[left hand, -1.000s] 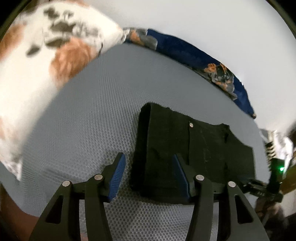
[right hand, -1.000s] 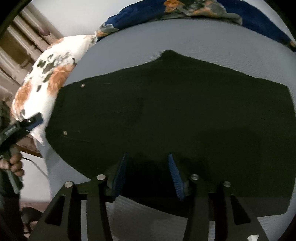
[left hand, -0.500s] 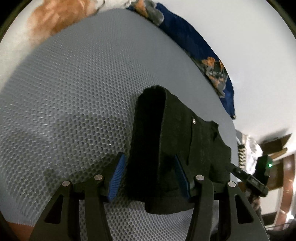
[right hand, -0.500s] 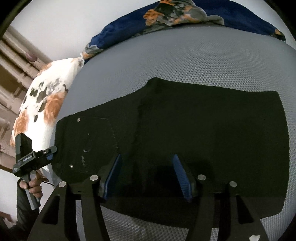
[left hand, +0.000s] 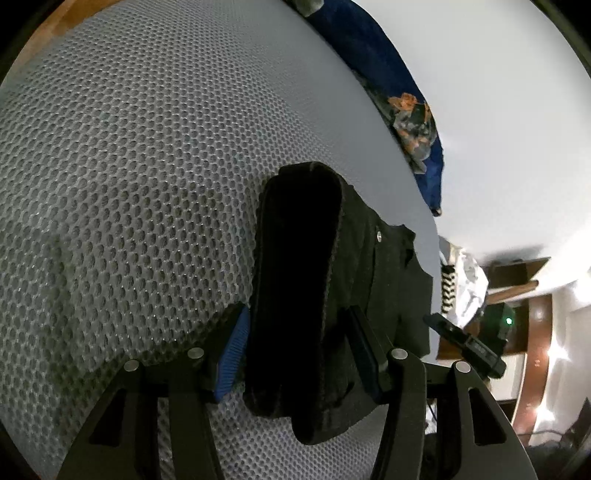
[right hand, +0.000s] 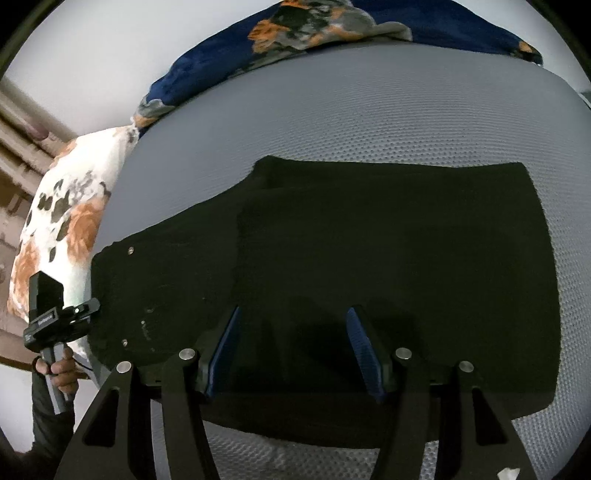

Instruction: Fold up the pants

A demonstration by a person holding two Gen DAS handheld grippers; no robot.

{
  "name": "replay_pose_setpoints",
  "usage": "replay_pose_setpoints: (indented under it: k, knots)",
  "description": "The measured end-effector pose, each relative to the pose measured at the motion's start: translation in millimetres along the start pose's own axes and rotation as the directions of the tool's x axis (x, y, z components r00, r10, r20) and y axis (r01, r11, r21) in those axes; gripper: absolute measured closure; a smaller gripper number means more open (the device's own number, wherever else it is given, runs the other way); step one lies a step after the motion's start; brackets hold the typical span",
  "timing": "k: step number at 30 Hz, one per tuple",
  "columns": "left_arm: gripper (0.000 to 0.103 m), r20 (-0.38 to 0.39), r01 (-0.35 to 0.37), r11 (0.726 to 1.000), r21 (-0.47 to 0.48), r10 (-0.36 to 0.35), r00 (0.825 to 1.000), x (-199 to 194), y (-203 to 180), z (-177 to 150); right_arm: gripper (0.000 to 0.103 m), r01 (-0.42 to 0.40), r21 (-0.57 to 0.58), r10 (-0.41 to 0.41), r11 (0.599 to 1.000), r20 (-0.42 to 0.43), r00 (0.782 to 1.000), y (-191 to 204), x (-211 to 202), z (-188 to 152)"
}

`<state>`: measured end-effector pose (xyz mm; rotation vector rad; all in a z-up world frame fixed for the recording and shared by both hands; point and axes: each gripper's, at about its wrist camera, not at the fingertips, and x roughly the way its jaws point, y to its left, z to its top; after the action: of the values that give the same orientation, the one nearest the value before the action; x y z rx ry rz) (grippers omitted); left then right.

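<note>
The left tool (left hand: 295, 350) is unclenched, its blue-padded fingers (left hand: 232, 347) straddling the waistband end of the black fabric pants (left hand: 295, 280); whether the pads touch the cloth cannot be told. The right tool (right hand: 295, 347) is likewise released, hovering over the near edge of the pants (right hand: 388, 258), its pads apart with only flat dark cloth beneath them. The pants lie folded lengthwise and spread flat on a grey honeycomb-mesh bed surface (right hand: 369, 122), waist toward the left tool, silver rivets showing. At the bed's head sits a white pillow with orange and grey flowers (right hand: 62, 229), beside a dark blue floral blanket (right hand: 332, 26) along the wall side.
</note>
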<state>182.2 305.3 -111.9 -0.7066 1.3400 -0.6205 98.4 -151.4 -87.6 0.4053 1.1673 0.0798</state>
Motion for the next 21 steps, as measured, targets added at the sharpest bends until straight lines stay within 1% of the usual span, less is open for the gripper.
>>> replay_pose_setpoints:
  k: [3, 6, 9, 13, 15, 17, 21]
  knots:
    - [0.049, -0.02, 0.045, 0.999, 0.002, -0.045, 0.999, -1, 6, 3, 0.047, 0.006, 0.026, -0.006, 1.0, 0.003, 1.0, -5, 0, 3]
    - [0.049, -0.034, 0.104, 0.995, -0.006, -0.104, 0.994, 1, 12, 7, 0.047, 0.011, 0.023, -0.011, 1.0, 0.003, 1.0, -4, 2, 4]
    - [0.049, -0.054, 0.14, 0.99, -0.008, -0.14, 0.989, 4, 13, 11, 0.047, 0.013, 0.014, -0.013, 1.0, -0.002, 1.0, -2, 4, 4]
    - [0.049, -0.077, 0.159, 0.987, 0.029, -0.156, 0.985, 12, 5, 16, 0.047, 0.013, 0.007, -0.013, 1.0, -0.008, 1.0, -1, 7, 3]
    - [0.05, -0.073, 0.162, 0.986, 0.032, -0.159, 0.985, 18, 2, 19, 0.047, 0.01, 0.012, -0.01, 1.0, -0.007, 1.0, -1, 9, 3]
    - [0.057, -0.056, 0.142, 0.989, 0.047, -0.14, 0.989, 26, -4, 22, 0.047, 0.008, 0.015, -0.008, 1.0, -0.007, 1.0, 0, 10, 3]
    - [0.057, -0.011, 0.104, 0.991, 0.085, -0.104, 0.995, 33, -13, 19, 0.047, 0.005, 0.011, -0.005, 1.0, 0.005, 1.0, -1, 10, 2]
